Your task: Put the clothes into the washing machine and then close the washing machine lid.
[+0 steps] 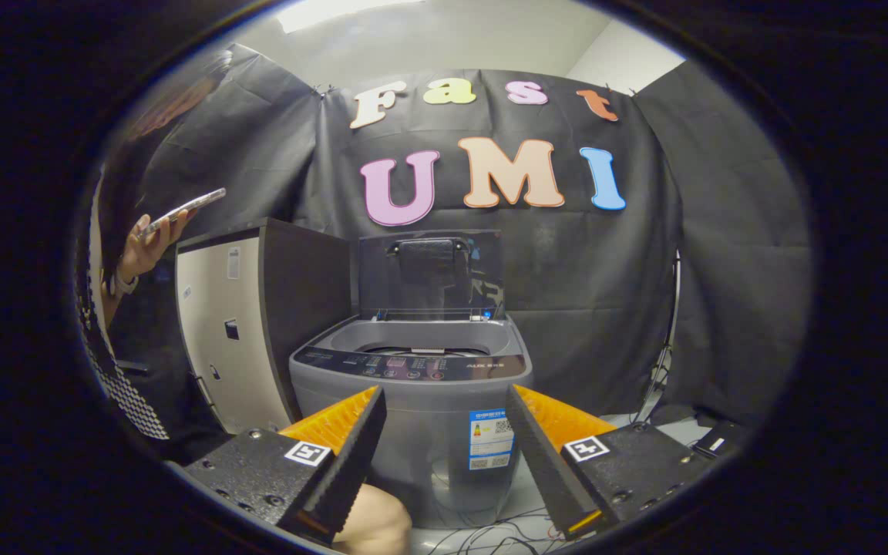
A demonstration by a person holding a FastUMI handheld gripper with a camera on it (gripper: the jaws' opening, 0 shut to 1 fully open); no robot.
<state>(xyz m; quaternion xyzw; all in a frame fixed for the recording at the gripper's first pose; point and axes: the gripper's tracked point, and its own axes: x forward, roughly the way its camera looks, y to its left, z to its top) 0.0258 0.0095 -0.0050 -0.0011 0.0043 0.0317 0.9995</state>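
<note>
A grey top-loading washing machine [413,408] stands straight ahead of my fingers, a little beyond them. Its dark see-through lid [430,274] is raised upright at the back, leaving the drum opening [421,339] uncovered. A control panel [409,364] runs along the front rim. My gripper [444,401] is open, with nothing between its fingers [351,447]; the machine's front shows through the gap. No clothes are in sight.
A white and dark cabinet [251,324] stands just left of the machine. A person [128,308] holding a phone [182,210] stands at the far left. Cables [490,532] lie on the floor by the machine's base, and a knee [375,524] shows below the fingers.
</note>
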